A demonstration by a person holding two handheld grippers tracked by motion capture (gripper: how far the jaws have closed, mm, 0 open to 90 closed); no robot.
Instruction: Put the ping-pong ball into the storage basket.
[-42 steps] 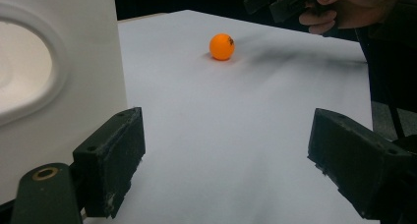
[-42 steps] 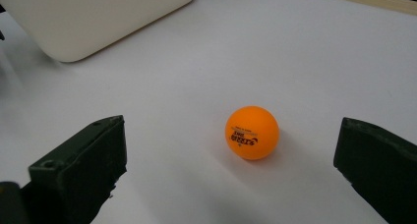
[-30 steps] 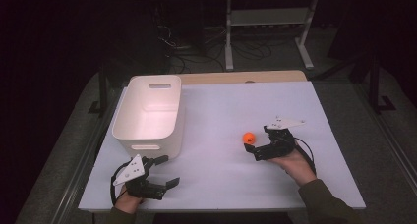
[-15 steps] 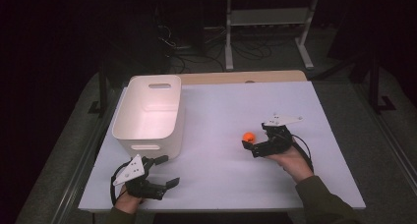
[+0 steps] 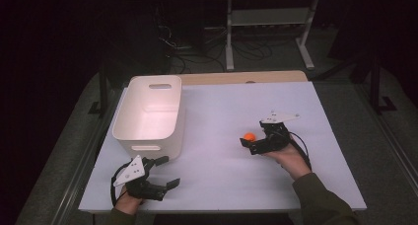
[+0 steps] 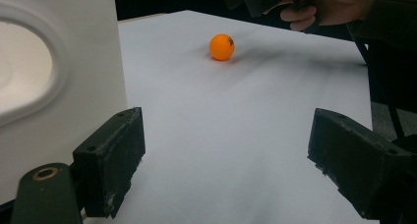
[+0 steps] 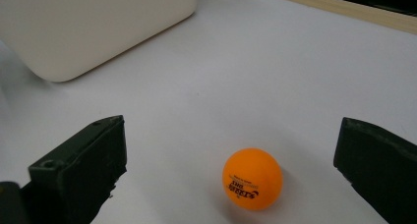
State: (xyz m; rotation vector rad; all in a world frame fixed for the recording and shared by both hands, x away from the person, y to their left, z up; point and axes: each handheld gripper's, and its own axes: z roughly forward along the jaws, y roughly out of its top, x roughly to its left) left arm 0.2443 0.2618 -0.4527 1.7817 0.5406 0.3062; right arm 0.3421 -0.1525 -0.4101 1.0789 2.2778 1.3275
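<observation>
Small orange ping-pong ball (image 5: 249, 136) with dark print sits bare on the white desk (image 5: 222, 185), right of centre, well apart from the white plastic bin with cut-out handles (image 5: 150, 111), which stands toward the left rear

Right tongs (image 5: 250, 145): spread wide, nothing between the pads. In the right gripper view the ball (image 7: 252, 179) lies just ahead of the two black jaws and inside their gap, a little nearer the right-hand jaw than the left; no contact on either side that I can see. From the high view the ball sits just off the jaw tips, on the bin-ward, far side of that hand

Left tongs (image 5: 162, 173): also spread, empty, low at the near-left corner of the desk, just in front of the bin's near wall. In the left gripper view the ball (image 6: 222, 46) is far off across open desk, with the other hand (image 6: 334, 5) beyond it

Deciding relation: ball is straight ahead of the right tongs and within their spread; right hand is by far the nearer. A ball has no long axis, so approach angle matters little. Judgement: a short push forward centres it; closing off-centre could squirt it away, since it rolls freely
</observation>
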